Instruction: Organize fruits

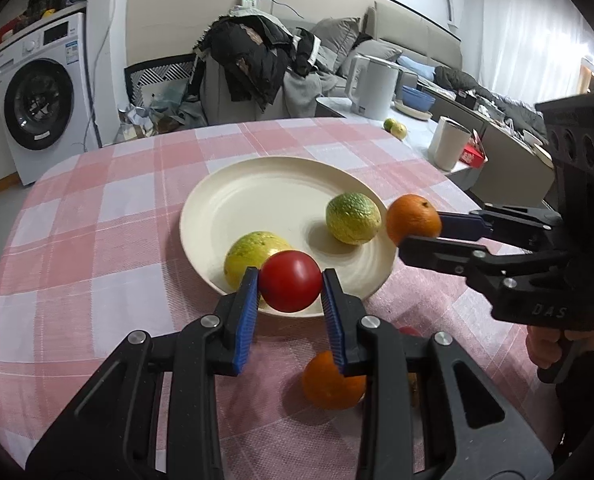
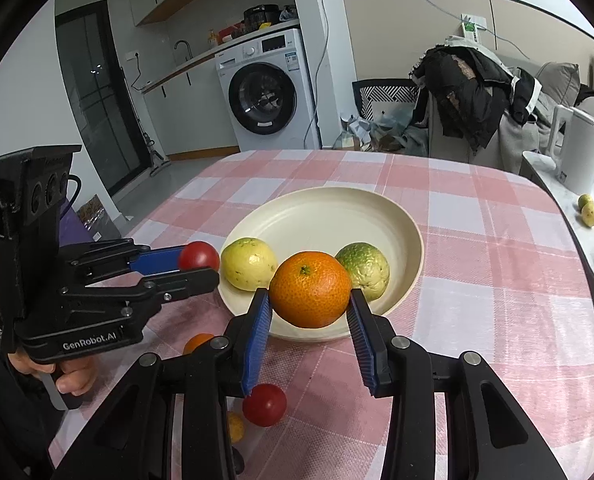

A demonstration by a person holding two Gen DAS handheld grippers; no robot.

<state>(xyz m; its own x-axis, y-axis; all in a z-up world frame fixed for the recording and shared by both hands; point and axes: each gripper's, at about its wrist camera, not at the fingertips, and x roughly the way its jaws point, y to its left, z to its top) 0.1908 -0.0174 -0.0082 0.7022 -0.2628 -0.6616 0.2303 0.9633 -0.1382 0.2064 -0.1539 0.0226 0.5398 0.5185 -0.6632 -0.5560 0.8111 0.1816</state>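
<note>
A cream plate (image 1: 265,200) (image 2: 337,216) sits on the pink checked tablecloth (image 1: 97,220). On it lie a yellow-green fruit (image 1: 249,252) (image 2: 247,264) and a green bumpy fruit (image 1: 352,218) (image 2: 367,266). My left gripper (image 1: 291,286) (image 2: 197,266) is shut on a red tomato (image 1: 291,286) (image 2: 199,255) at the plate's near edge. My right gripper (image 2: 311,296) (image 1: 417,232) is shut on an orange (image 2: 311,294) (image 1: 412,218) above the plate's near rim. On the cloth lie another orange (image 1: 329,384) (image 2: 197,342), a second tomato (image 2: 264,404) and a small yellow fruit (image 2: 235,426).
A side counter (image 2: 569,208) to the right holds a white kettle (image 1: 373,88) (image 2: 577,152), a white cup (image 1: 451,142), a blue bowl (image 1: 417,96) and two small green fruits (image 1: 395,128) (image 2: 589,210). A clothes-covered chair (image 1: 253,64) and a washing machine (image 1: 41,100) stand beyond the table.
</note>
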